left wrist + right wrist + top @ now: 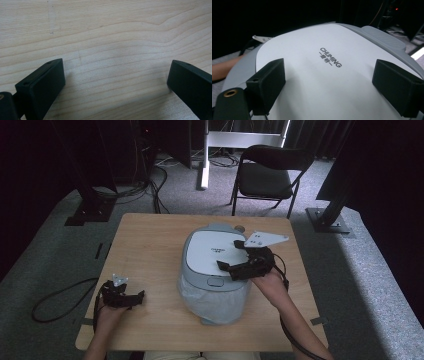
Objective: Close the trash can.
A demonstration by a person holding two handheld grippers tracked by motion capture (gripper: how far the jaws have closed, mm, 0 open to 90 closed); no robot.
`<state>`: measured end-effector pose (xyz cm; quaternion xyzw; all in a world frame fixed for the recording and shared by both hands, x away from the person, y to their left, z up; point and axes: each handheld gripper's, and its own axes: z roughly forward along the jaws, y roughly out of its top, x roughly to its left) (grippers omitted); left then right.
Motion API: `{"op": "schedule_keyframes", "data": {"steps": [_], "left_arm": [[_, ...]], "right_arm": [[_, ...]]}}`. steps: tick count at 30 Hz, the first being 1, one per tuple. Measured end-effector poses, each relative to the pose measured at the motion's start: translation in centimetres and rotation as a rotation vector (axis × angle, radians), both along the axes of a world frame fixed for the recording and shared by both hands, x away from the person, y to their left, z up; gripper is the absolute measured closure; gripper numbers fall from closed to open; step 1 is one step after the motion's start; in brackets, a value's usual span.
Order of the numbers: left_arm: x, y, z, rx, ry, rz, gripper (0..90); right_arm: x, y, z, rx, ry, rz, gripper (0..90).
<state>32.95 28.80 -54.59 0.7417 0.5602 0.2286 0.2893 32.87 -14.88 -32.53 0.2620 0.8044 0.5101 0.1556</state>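
The right gripper (234,256) hovers wide open over the bin's closed lid (329,75), mid-counter (150,250); probably pressing hasn't begun. The left gripper (131,296) rests open, empty.

A wooden table (150,250) with pale grain stands on grey carpet (45,260). Beyond its far edge sits a black folding chair (267,177), and to the chair's left a white post (205,155) rises from the floor. Dark cables (145,185) trail over the carpet near black stands, perhaps curtain supports, at the back.
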Motion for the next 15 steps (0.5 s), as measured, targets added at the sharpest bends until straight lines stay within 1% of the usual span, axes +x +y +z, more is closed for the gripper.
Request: {"op": "schedule_keyframes", "data": {"steps": [4,7,15], "left_arm": [[0.00,0.00,0.00,0.000,0.000,0.000,1.6],[-0.02,0.01,0.00,-0.001,0.000,0.000,1.6],[-0.04,0.02,0.00,-0.001,0.001,-0.002,1.6]], "right_arm": [[-0.48,0.13,0.05,-0.010,-0.004,0.020,10.8],[-0.84,0.15,0.04,-0.014,-0.009,0.025,10.8],[-1.09,0.16,-0.04,-0.014,-0.014,0.016,10.8]]}}
